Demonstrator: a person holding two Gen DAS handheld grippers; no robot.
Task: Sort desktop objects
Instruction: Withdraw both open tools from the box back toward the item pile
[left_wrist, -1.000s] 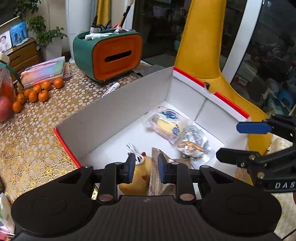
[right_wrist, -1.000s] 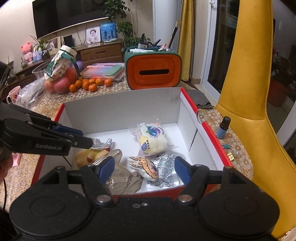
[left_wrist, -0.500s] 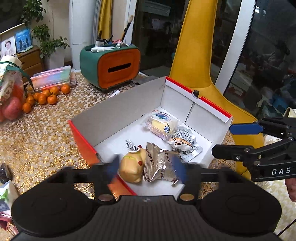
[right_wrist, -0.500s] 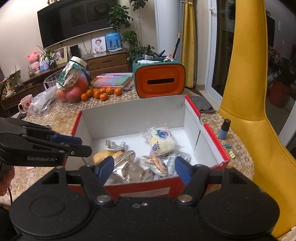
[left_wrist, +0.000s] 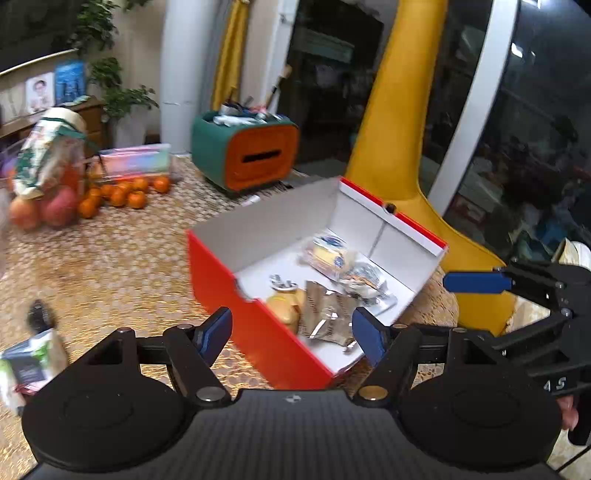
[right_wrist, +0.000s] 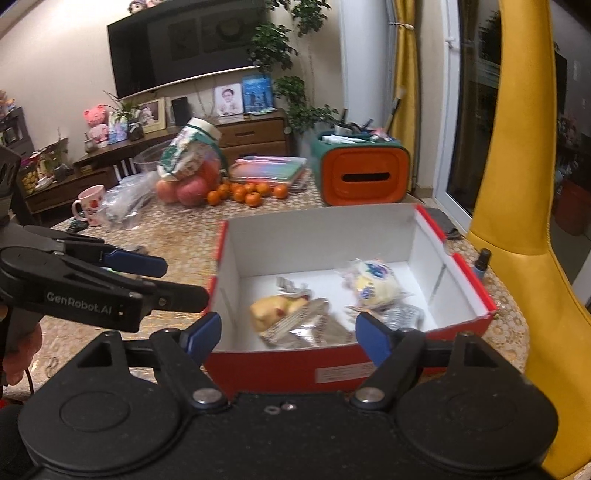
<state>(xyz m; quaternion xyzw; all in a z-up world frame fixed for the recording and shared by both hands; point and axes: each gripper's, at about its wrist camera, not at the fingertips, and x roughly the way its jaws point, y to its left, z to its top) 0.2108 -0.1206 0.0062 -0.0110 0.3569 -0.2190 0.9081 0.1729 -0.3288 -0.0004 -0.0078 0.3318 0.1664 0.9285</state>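
I am seeing the red box (right_wrist: 369, 369) sitting on the patterned tabletop (left_wrist: 110, 258), white inside, holding a yellow toy (right_wrist: 271, 308), a silver foil packet (right_wrist: 306, 328), a round yellow wrapped snack (right_wrist: 373, 284) and a clear wrapper with a cartoon print (left_wrist: 364, 278). My left tool (left_wrist: 291, 332) is standing wide open, gripping nothing, above the box's near corner. My right tool (right_wrist: 286, 330) is likewise spread open and empty. Motion blur is softening both views; the packet lettering is unreadable, and the small metal clip-like piece (left_wrist: 282, 284) behind the toy is hard to identify.
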